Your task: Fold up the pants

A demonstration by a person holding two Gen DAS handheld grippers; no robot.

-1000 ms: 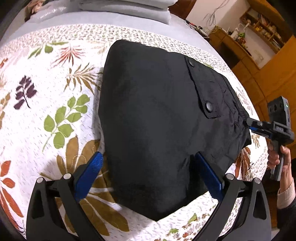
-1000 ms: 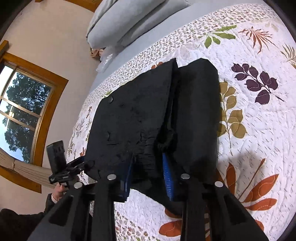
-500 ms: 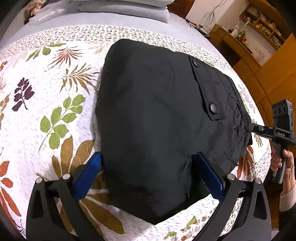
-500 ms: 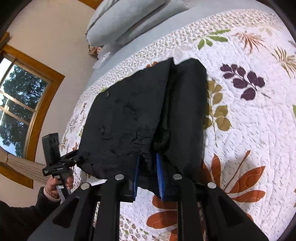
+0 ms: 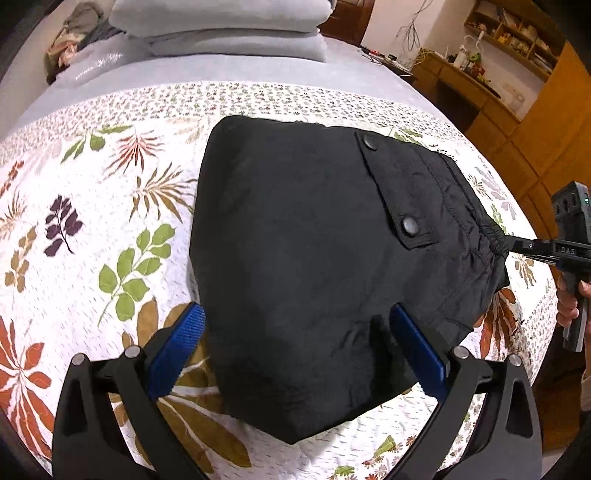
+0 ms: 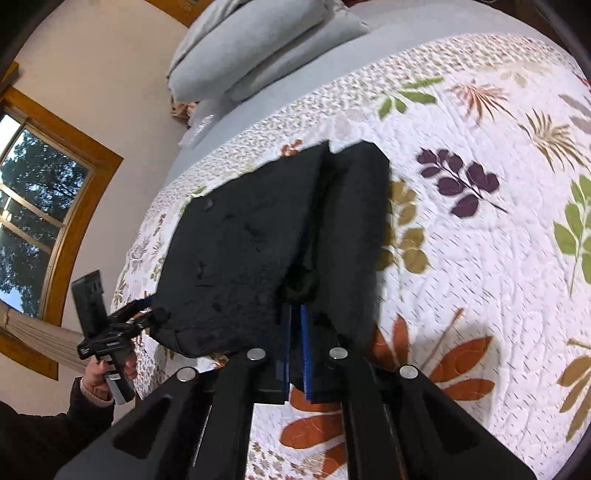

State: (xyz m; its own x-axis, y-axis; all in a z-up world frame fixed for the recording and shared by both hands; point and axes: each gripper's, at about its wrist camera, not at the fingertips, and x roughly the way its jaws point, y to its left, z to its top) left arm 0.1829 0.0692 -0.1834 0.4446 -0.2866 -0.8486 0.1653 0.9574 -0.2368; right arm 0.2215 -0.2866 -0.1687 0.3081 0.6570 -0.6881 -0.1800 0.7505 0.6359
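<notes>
Black pants (image 5: 314, 251) lie folded on the floral quilt (image 5: 92, 229), with a snap pocket flap facing up. In the left wrist view my left gripper (image 5: 295, 339) is wide open, its blue pads on either side of the near edge of the pants. In the right wrist view the pants (image 6: 251, 258) show as two layers. My right gripper (image 6: 295, 328) is shut on the pants' edge there. It also shows in the left wrist view (image 5: 517, 247), pinching the elastic waistband. In the right wrist view a hand-held gripper (image 6: 147, 314) touches the pants' left corner.
Folded grey bedding (image 5: 221, 29) is stacked at the head of the bed. Wooden shelves and cabinets (image 5: 517, 74) stand to the right. A wood-framed window (image 6: 33, 221) is in the wall beyond the bed's edge.
My right gripper closed from open onto the pants' edge. The left wrist view pulled back slightly, and the left gripper stayed open.
</notes>
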